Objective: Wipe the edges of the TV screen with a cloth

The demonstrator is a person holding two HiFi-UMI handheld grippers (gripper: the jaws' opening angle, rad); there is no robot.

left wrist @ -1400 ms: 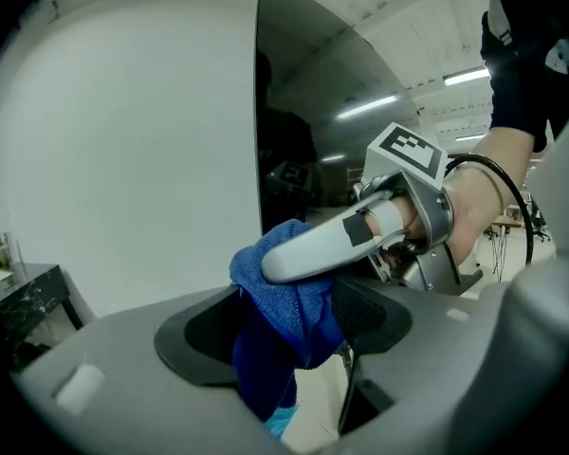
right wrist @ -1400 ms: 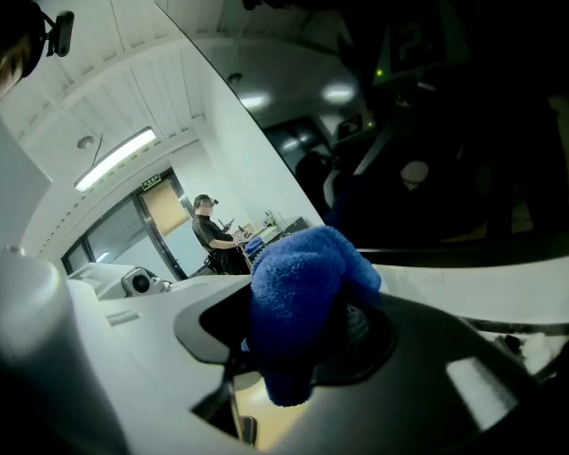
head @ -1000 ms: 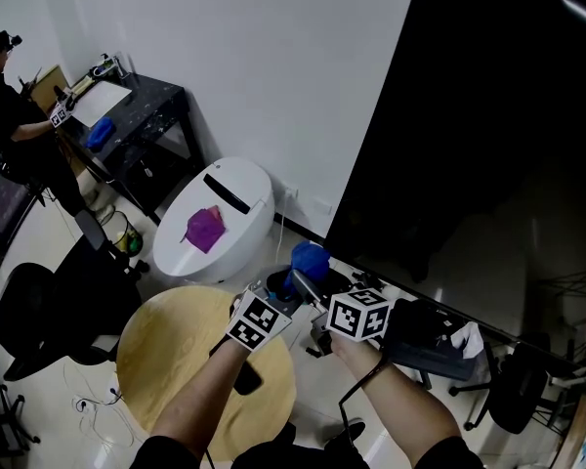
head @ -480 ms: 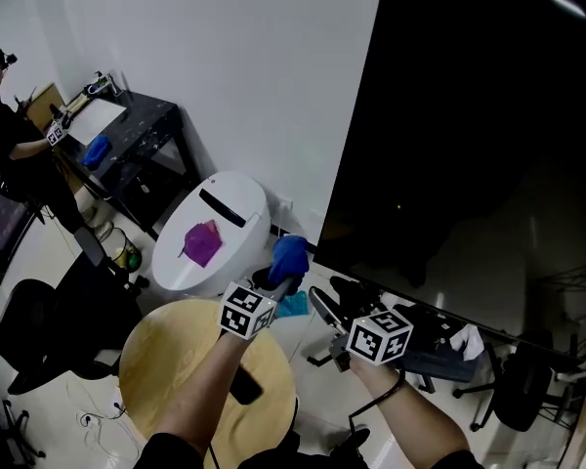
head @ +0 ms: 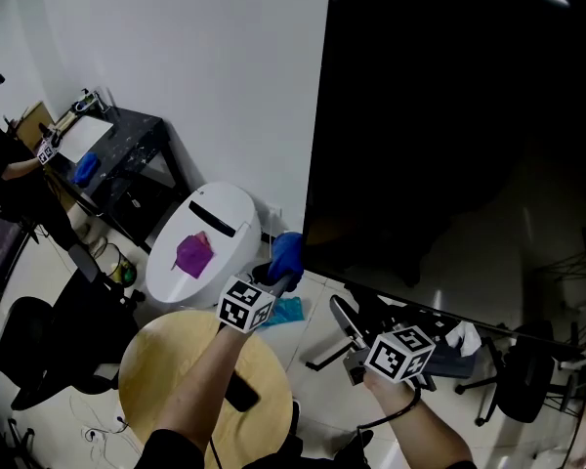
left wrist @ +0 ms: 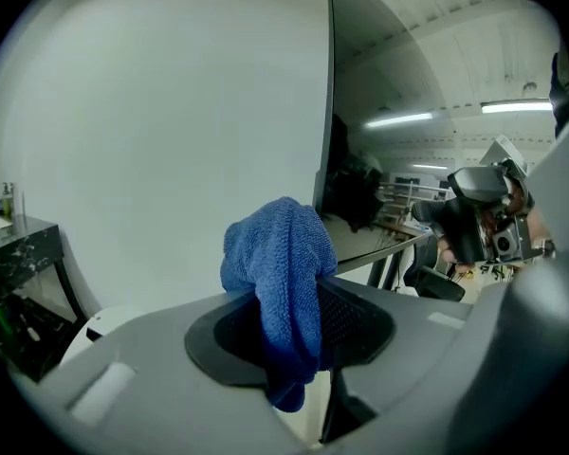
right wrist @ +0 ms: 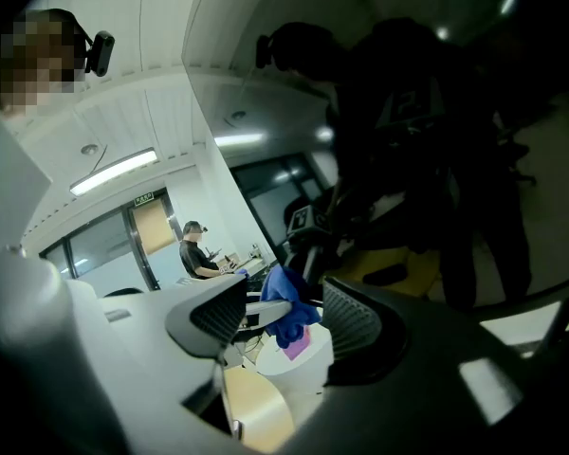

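- The left gripper has its fingers clamped together on a blue cloth. The cloth bunches up above the fingers, and a short tail hangs below them.
- The cloth is in the air just beside the lower left corner of the TV screen, close to its upright left edge. No view settles whether the fabric is touching the frame.
- The right gripper hangs lower and to the right, in front of the screen's bottom edge. Its fingers stand apart with nothing between them (the blue shape seen in that gap is only the cloth mirrored in the dark glass).
- Done so far, as I judge it: the cloth is secured and brought to a starting corner.
- Left to do, as I judge it: practically all of the wiping. That means the left edge upward from this corner, the bottom edge, and the top and right edges, which run out of the head view.
- A round wooden bench sits under the left forearm. A teal rag lies on the floor just past its far edge and plays no part.
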